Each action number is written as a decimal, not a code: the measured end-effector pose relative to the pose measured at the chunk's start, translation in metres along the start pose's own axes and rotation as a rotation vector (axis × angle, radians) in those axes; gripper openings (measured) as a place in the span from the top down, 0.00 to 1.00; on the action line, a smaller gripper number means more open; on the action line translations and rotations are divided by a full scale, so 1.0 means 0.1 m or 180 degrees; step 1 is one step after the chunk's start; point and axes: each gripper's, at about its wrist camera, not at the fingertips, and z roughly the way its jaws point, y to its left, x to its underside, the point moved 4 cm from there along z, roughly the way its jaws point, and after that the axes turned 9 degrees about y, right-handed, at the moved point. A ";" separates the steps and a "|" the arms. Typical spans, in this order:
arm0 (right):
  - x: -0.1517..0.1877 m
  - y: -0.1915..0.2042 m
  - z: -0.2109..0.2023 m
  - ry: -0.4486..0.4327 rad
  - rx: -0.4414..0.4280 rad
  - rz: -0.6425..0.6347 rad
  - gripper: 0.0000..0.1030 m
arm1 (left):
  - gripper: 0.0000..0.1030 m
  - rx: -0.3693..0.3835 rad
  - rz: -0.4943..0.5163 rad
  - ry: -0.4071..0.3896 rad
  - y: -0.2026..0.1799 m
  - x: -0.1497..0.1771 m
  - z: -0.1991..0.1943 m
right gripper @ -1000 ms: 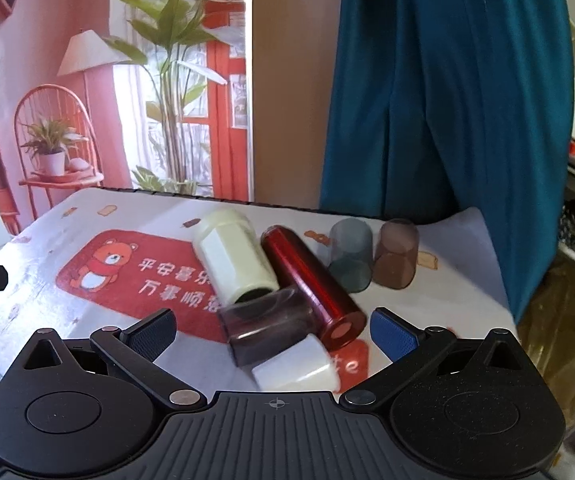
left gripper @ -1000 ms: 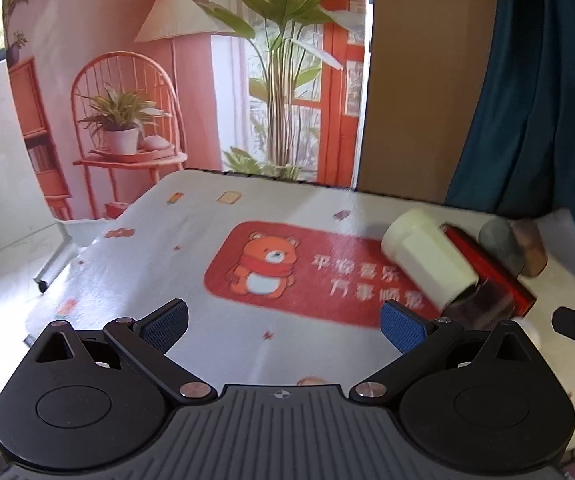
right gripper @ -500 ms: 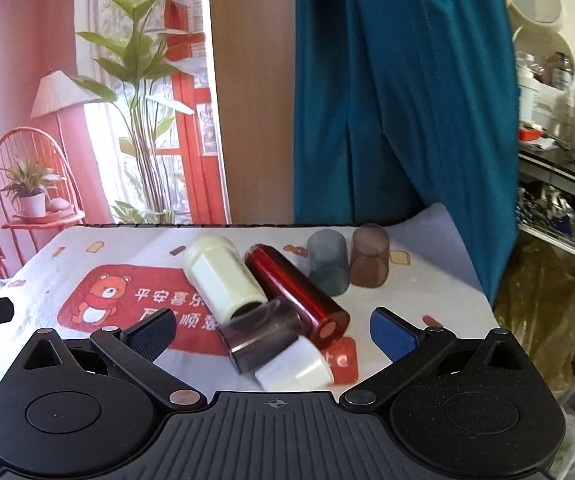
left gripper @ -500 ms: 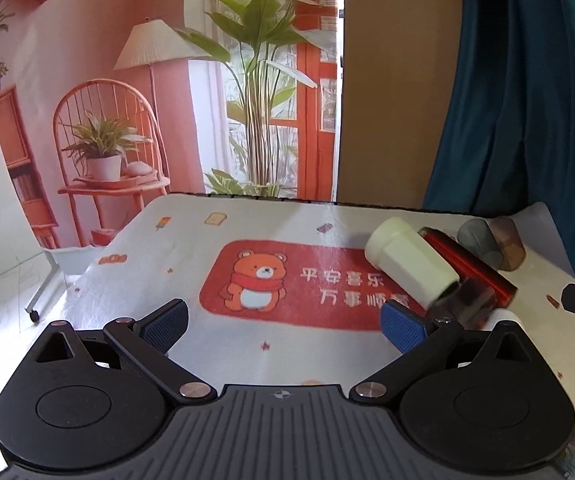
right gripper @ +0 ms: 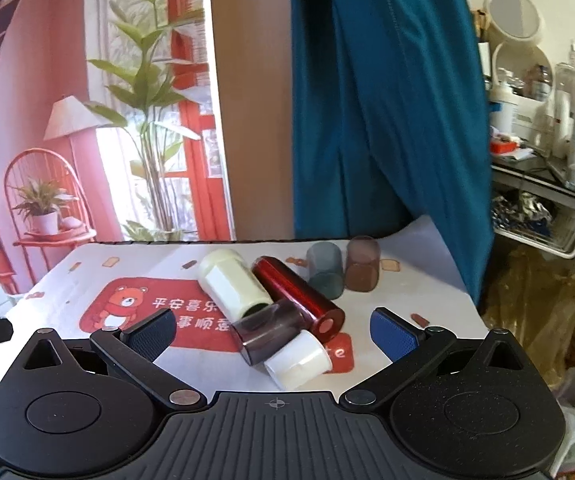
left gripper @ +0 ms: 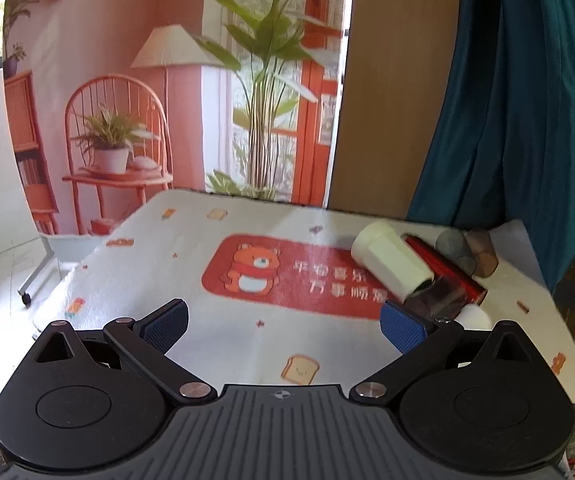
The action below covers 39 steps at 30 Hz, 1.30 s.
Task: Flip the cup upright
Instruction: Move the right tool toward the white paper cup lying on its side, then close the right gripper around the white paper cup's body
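Observation:
Several cups lie on their sides in a cluster on the table: a cream cup (right gripper: 231, 286), a red metallic cup (right gripper: 299, 294), a dark translucent cup (right gripper: 267, 330) and a small white cup (right gripper: 299, 360). A grey cup (right gripper: 324, 264) and a brown cup (right gripper: 362, 263) stand mouth-down behind them. My right gripper (right gripper: 273, 330) is open and empty, just short of the cluster. My left gripper (left gripper: 283, 322) is open and empty over the tablecloth, with the cream cup (left gripper: 391, 262) and red cup (left gripper: 443, 266) to its right.
The table (left gripper: 207, 240) has a white cloth with a red bear panel (left gripper: 287, 272). A teal curtain (right gripper: 387, 100) hangs behind it. A wire rack with bottles (right gripper: 547, 200) stands to the right. The table's right edge (right gripper: 467, 300) is near the cups.
Both grippers have pulled back and risen a little, so the table and cups look farther off. The cups have not moved. Both stay open.

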 end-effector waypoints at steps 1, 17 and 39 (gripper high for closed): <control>0.04 -0.01 0.02 0.0029 -0.0013 -0.0002 0.00 | 0.00 -0.0039 0.0020 0.0023 -0.02 0.03 0.05; 0.39 -0.49 1.04 0.0520 0.0083 0.0295 0.16 | 0.03 0.0093 0.0146 0.0268 -0.28 0.14 0.93; 0.35 -0.46 2.28 0.0836 0.0275 0.1117 0.38 | 0.08 -0.0385 -0.0253 0.0695 0.45 0.19 1.44</control>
